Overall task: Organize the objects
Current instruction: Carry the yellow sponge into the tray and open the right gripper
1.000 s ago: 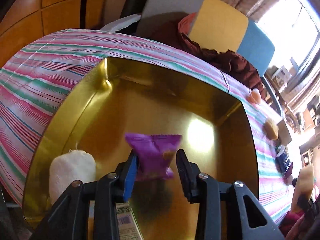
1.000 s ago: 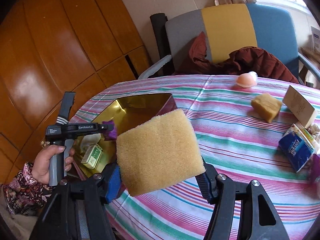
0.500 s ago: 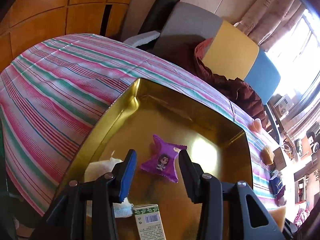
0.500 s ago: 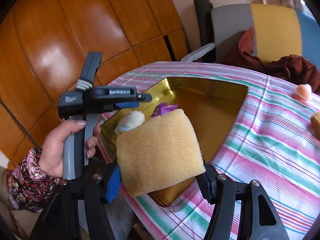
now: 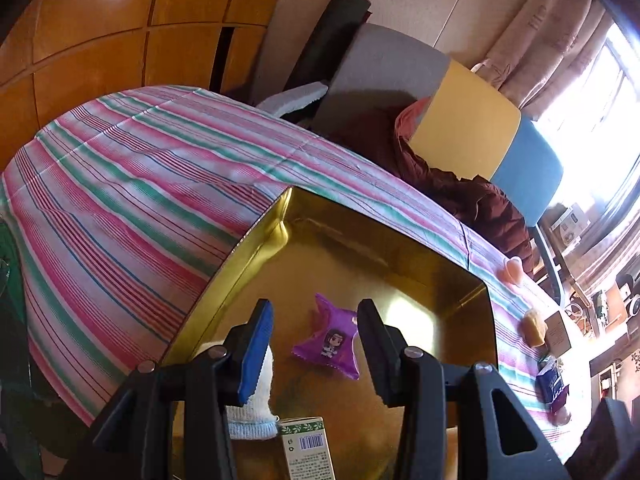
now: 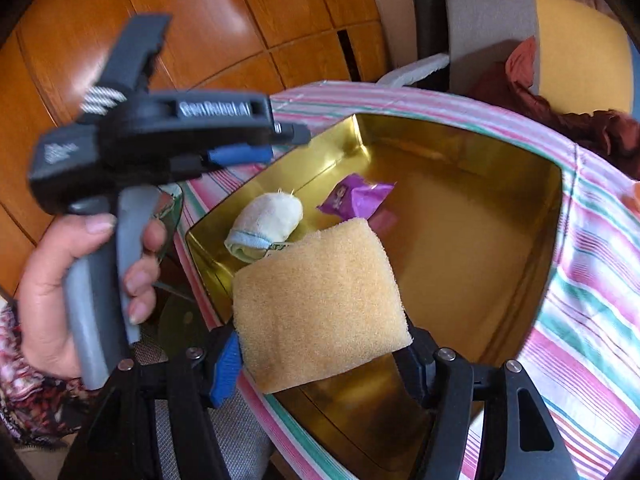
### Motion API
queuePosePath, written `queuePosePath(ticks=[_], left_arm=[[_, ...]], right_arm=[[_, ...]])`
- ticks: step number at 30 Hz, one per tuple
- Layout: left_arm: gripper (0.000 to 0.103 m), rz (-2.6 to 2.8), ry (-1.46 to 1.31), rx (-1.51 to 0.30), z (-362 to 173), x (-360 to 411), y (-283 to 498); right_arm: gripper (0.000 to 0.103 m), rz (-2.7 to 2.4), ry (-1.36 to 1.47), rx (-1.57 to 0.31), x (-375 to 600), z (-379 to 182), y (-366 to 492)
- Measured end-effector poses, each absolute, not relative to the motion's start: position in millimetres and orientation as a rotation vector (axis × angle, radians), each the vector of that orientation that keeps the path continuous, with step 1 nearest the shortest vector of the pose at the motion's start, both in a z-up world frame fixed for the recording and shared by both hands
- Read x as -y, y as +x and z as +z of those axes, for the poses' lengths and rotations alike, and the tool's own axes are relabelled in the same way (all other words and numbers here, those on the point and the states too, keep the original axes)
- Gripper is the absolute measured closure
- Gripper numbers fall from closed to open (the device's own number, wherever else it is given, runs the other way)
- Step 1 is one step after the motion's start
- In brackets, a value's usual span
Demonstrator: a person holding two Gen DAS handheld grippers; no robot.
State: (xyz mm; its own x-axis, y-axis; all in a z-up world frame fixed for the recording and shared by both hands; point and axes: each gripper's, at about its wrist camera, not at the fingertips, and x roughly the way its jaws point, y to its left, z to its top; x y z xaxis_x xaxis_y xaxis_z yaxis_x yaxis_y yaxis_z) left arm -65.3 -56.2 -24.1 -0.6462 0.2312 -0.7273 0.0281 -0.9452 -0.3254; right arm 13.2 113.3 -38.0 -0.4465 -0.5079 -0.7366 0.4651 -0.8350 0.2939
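A gold tin box (image 5: 264, 240) (image 6: 460, 152) sits on the striped tablecloth. In it lie a purple snack packet (image 5: 330, 342) (image 6: 356, 198), a white rolled sock (image 5: 256, 408) (image 6: 266, 220) and a small green-and-white carton (image 5: 306, 452). My left gripper (image 5: 314, 346) is open and empty, held above the packet; it also shows in the right wrist view (image 6: 256, 140) to the left of the box. My right gripper (image 6: 320, 364) is shut on a yellow sponge (image 6: 320, 308), held over the box's near edge.
On the tablecloth (image 5: 132, 184) beyond the box lie a peach-coloured object (image 5: 512, 270), another yellow sponge (image 5: 534, 326) and a blue packet (image 5: 554, 386). A grey, yellow and blue chair (image 5: 460, 120) with a dark red garment stands behind the table. Wooden panels stand at the left.
My left gripper let go of the purple packet, which dropped into the box, and then rose away. My right gripper carried the sponge left, from over the table to above the box.
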Motion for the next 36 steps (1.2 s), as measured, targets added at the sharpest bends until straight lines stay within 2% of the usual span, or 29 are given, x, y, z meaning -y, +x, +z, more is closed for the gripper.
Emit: queuePosePath(ticks=[2, 6, 7, 15, 27, 36], left_arm=[[0.059, 2.715, -1.256, 0.482, -21.7, 58.0, -65.4], [0.059, 2.724, -1.251, 0.503, -19.4, 61.7, -67.0], [0.059, 2.724, -1.251, 0.506, -19.2, 62.0, -67.7], [0.059, 2.707, -1.249, 0.487, -20.1, 55.3, -66.3], [0.059, 2.654, -1.25, 0.417, -22.7, 28.4, -56.3], [0.059, 2.55, -1.238, 0.277, -25.5, -9.2, -44.3]], right_arm=[[0.032, -2.26, 1.21, 0.053, -108.0, -43.6, 9.3], [0.011, -2.286, 1.188, 0.051, -107.2, -43.5, 11.7], [0.01, -2.3, 1.177, 0.052, -107.0, -42.6, 13.3], [0.01, -2.347, 1.126, 0.181, -126.6, -29.2, 19.0], [0.01, -2.444, 1.102, 0.224, -156.2, -14.9, 27.4], [0.01, -2.501, 1.128, 0.258, -189.0, -16.7, 37.6]])
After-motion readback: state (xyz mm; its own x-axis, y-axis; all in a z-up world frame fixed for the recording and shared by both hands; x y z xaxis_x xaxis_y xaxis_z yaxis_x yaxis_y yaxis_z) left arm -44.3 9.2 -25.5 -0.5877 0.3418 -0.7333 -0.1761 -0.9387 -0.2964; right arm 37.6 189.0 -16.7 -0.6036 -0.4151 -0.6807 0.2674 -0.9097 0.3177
